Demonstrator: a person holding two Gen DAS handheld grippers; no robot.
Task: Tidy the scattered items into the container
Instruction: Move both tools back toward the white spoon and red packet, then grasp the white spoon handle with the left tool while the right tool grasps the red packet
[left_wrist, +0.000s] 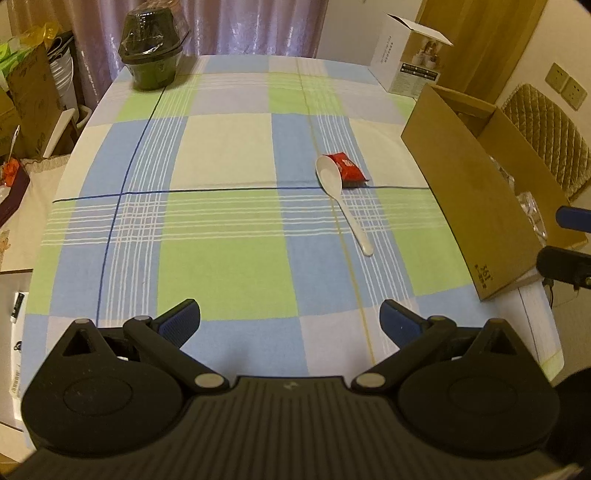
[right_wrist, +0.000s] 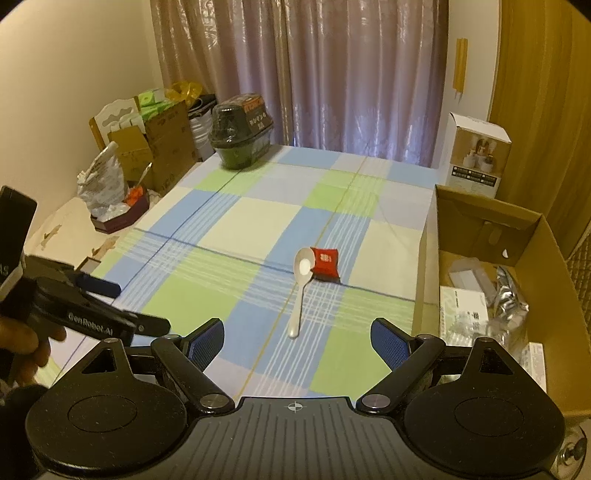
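— Grippers first: what's your read?

— I see my left gripper (left_wrist: 290, 317) spread wide and holding nothing above the checked tablecloth (left_wrist: 229, 266); my right gripper (right_wrist: 297, 341) is likewise splayed and bare.

— And the items?

— White plastic spoon (right_wrist: 300, 291) lies ahead, its bowl touching a red snack packet (right_wrist: 325, 264). Cardboard box (right_wrist: 428, 258) stands right of them, packets inside. Dark lidded bowl (left_wrist: 153, 51) sits at the far left corner.

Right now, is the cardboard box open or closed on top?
Open. The cardboard box has no flap over its top, and the right wrist view looks straight in at packets and papers already lying inside.
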